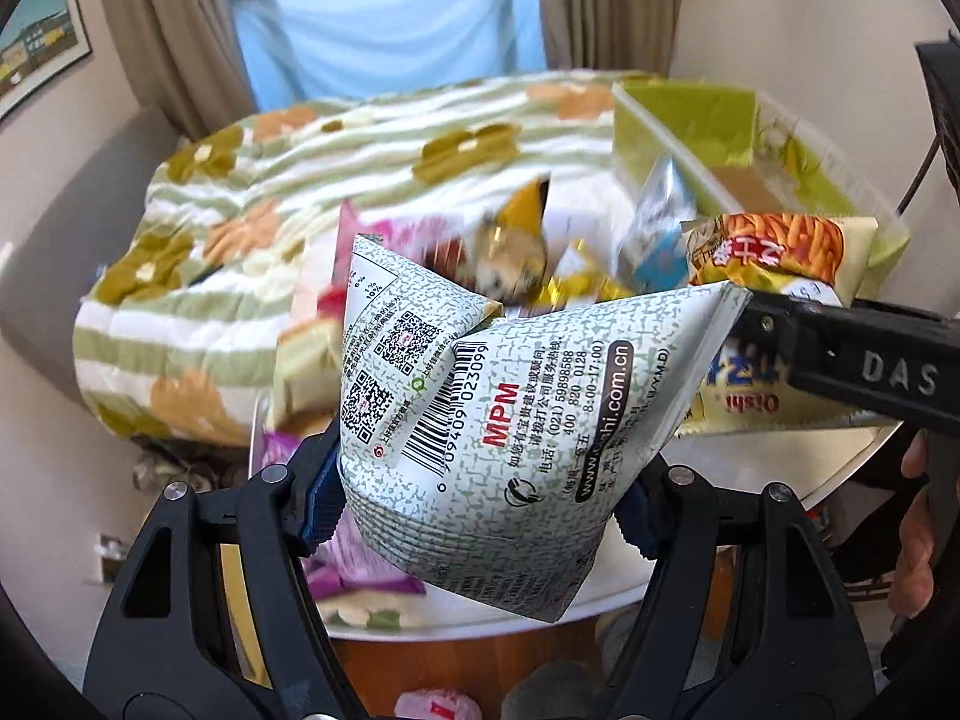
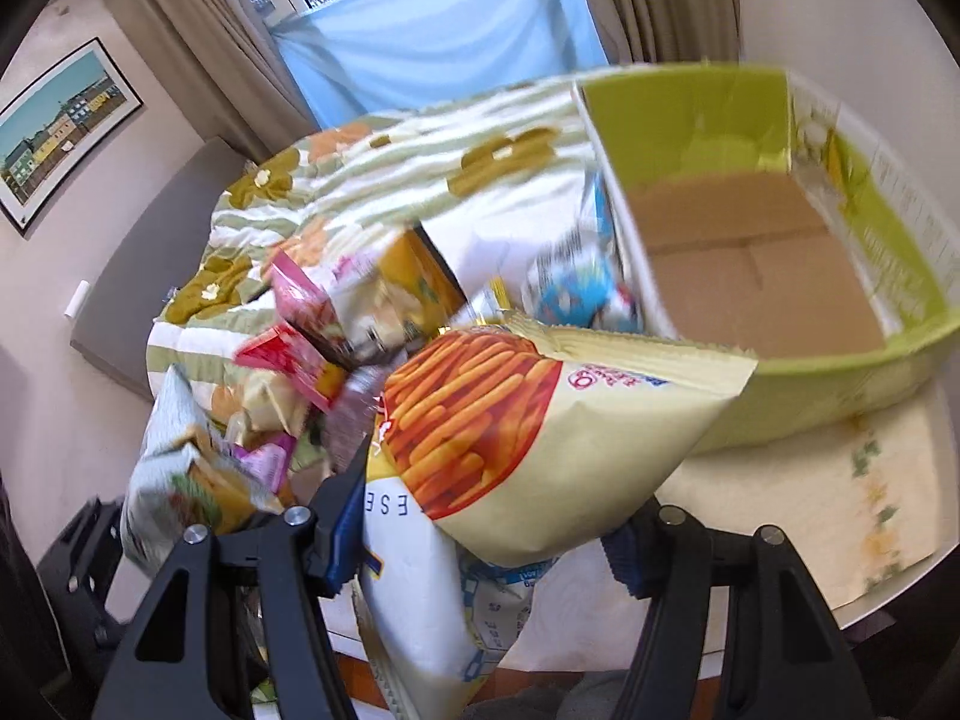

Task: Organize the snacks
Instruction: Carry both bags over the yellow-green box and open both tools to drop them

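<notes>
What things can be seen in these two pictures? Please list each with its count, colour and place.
speckled snack bag: 1, white-grey, held by the left gripper.
stick-snack bag: 1, cream and orange, held by the right gripper.
cardboard box: 1, green outside, brown inside, far right on the table, no snacks visible inside.
loose snack packs: several, pink, yellow, blue, piled on the table; blurred.
table: 1, white, round.
flowered quilt: 1, green-white, behind the table.
framed picture: 1, left wall.
left gripper: black, blue-padded fingers.
right gripper: black, same.
</notes>
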{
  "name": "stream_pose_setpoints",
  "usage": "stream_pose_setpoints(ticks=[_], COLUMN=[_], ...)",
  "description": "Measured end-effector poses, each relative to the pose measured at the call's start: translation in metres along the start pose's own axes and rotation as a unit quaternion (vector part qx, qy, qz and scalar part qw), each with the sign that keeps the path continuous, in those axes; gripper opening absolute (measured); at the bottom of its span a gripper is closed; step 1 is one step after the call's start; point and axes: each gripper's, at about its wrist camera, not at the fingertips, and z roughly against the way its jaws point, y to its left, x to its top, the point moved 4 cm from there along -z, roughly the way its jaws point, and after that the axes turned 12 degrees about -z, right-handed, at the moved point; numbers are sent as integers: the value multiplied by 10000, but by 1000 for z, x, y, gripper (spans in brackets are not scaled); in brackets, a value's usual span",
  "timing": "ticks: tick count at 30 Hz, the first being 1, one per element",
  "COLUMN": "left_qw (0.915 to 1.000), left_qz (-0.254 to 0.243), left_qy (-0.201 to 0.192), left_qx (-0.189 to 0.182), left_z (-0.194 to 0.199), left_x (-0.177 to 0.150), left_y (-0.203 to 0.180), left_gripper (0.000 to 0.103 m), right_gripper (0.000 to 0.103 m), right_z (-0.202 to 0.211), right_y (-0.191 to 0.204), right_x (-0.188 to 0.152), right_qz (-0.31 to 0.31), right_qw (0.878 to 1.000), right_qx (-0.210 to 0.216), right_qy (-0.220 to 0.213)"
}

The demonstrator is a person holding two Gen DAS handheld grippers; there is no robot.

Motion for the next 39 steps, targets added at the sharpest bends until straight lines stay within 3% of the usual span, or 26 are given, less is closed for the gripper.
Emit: stream_pose_setpoints(ticks=[5,10,18,23,30,31,33,39], left_qw=[9993,9978,9962,9949,9934,9930,9934,9937], left_qz=[-13,-144,-179,-122,-141,-118,-59,-94], left_qy=[-314,-528,-489,-246,118,105,90,172], left_qx=[-188,-380,-702,-972,-1128,-1167,-1141,-1099], left_z=[15,9,-35,-82,-143,-149,-159,-162], left_x=[49,110,211,263,300,304,310,297], left_y=[0,-22,-80,-121,-168,-171,-171,-158], left_gripper=[69,69,69,69,73,76,102,102], right_gripper=[60,60,60,60,60,60,60,60], right_z=[30,34,35,26,6,5,1,-3], right_y=[-7,-29,-90,-128,-172,-175,-182,-195], right_x=[37,79,158,194,218,219,219,218], right_qz=[47,25,214,256,57,35,16,-160], right_qw=[9997,9999,9993,9991,9993,9992,9989,9980], right_qx=[-43,-68,-258,-326,-326,-334,-385,-543], right_qy=[-239,-127,-182,-79,198,222,255,283])
